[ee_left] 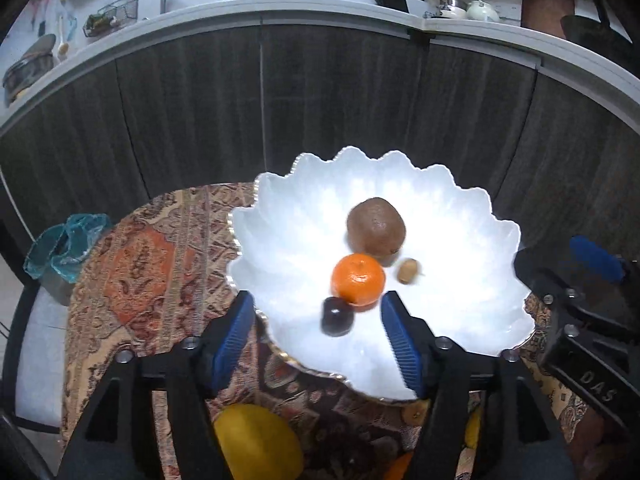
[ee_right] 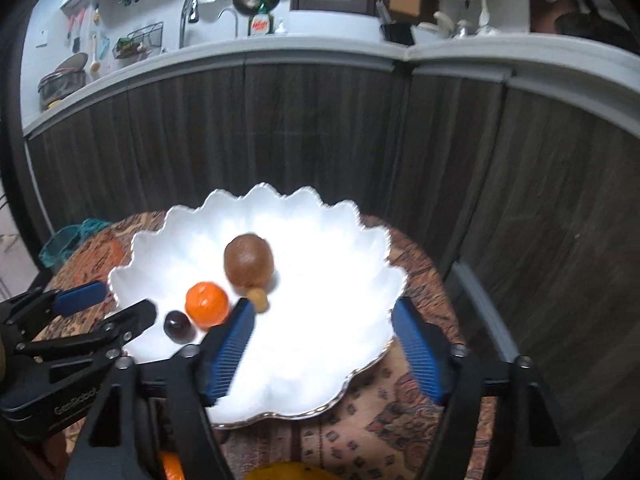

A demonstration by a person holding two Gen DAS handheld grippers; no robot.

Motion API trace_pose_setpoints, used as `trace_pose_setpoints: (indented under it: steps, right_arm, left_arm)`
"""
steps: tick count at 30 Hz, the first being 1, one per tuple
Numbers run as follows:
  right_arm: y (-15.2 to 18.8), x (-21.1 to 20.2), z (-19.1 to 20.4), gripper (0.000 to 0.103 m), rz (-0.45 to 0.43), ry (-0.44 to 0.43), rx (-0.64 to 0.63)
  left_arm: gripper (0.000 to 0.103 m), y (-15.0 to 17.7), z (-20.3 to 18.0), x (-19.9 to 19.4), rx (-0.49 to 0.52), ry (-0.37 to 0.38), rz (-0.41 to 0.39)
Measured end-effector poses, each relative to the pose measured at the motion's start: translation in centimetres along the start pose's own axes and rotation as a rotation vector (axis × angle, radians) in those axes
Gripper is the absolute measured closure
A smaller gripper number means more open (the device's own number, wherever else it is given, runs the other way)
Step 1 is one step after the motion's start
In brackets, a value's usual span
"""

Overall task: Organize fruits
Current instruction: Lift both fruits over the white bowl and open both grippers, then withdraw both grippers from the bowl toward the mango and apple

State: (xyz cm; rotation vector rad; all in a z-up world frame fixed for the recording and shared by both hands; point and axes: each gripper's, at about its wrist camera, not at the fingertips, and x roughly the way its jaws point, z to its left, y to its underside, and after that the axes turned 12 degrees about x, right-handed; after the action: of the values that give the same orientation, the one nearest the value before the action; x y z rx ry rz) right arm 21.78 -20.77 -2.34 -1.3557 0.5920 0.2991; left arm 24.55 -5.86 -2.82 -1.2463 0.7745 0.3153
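Four fruits sit in your white scalloped bowl (ee_left: 460,208), grouped near its middle. From your left wrist camera, the brown round fruit (ee_left: 376,230) lies farthest from you; the orange mandarin (ee_left: 358,279) touches it at its 6 o'clock side, the small tan fruit (ee_left: 408,271) lies just beside the brown one at about 4 o'clock, and the dark plum (ee_left: 338,316) rests against the mandarin at 7 o'clock.

Your left gripper (ee_left: 318,340) stands with its blue pads apart, hovering over the bowl's near rim; the plum lies between and just ahead of the fingertips, and neither pad touches it. Your right gripper (ee_right: 324,344) is likewise spread wide with nothing between its pads, over the bowl's bare half at 3 o'clock of the fruit. Its left pad (ee_right: 232,344) sits in front of the mandarin and the tan fruit in that view; whether it touches them I cannot tell.

The bowl rests on a patterned tablecloth (ee_left: 160,272). On the cloth below your left gripper, at 6 o'clock of the bowl, lie a yellow lemon (ee_left: 256,440) and part of another orange fruit (ee_left: 398,468), both outside the bowl. A teal bag (ee_left: 64,248) sits at the table's 9 o'clock edge.
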Motion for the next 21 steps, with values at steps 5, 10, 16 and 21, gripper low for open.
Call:
trace_pose_setpoints:
  steps: [5, 10, 16, 21]
  right_arm:
    - [-0.2, -1.3, 0.1, 0.015, -0.036, 0.029, -0.001]
    - [-0.4, -2.6, 0.3, 0.015, -0.043, 0.009, 0.005]
    - [0.0, -4.7, 0.5, 0.015, -0.065, -0.003, 0.01]
    - [0.7, -5.9, 0.2, 0.015, -0.062, -0.02, 0.025]
  left_arm:
    - [0.01, 0.1, 0.5, -2.1, -0.017, -0.077, -0.026]
    - [0.004, 0.4, 0.8, -3.9, -0.027, -0.116, -0.038]
    - [0.001, 1.2, 0.8, -5.8, -0.039, -0.14, -0.054]
    - [0.001, 2.3, 0.4, -6.8, -0.049, -0.141, -0.047]
